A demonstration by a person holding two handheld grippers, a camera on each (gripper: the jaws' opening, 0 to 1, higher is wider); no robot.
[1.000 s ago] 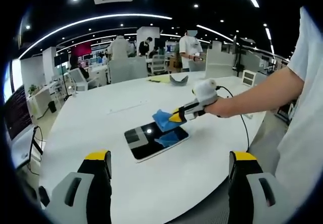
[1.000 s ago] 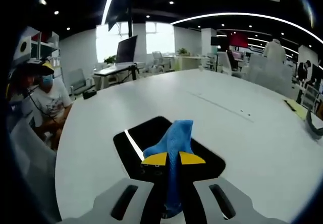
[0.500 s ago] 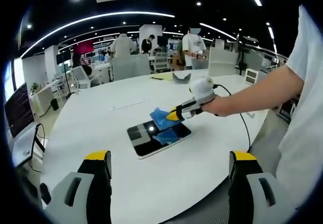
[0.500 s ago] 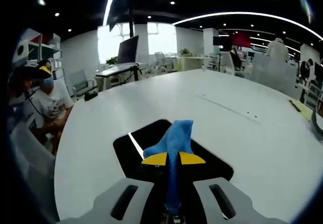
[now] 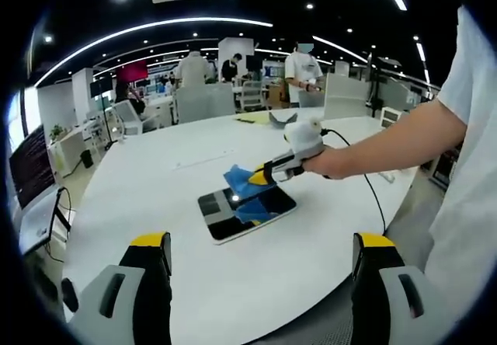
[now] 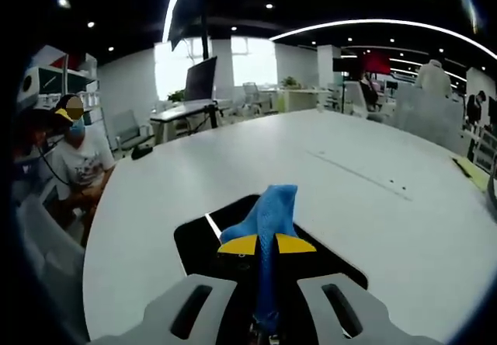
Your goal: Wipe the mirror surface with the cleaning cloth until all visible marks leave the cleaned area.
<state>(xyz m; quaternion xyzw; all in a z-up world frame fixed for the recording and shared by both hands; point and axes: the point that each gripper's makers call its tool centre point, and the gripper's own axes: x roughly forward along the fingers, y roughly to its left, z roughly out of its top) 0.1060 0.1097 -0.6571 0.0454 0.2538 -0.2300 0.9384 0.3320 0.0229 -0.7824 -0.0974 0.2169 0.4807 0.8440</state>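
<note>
A dark rectangular mirror (image 5: 233,217) lies flat on the round white table (image 5: 155,182). My right gripper (image 5: 256,179), held in a person's hand, is shut on a blue cleaning cloth (image 5: 239,180) just above the mirror, and the cloth is reflected in the glass. In the right gripper view the cloth (image 6: 268,219) stands pinched between the yellow-tipped jaws of my right gripper (image 6: 266,244), over the mirror (image 6: 203,236). My left gripper (image 5: 260,240) stands open near the table's front edge, well short of the mirror, with nothing between its jaws.
A person's arm (image 5: 388,147) reaches in from the right, and a cable (image 5: 373,197) trails across the table. A seated person (image 6: 70,158) is beside the table's left edge. Desks, monitors and standing people fill the background.
My right gripper with the cloth has slid leftward across the mirror, toward its far left part. My left gripper stays open and has hardly moved.
</note>
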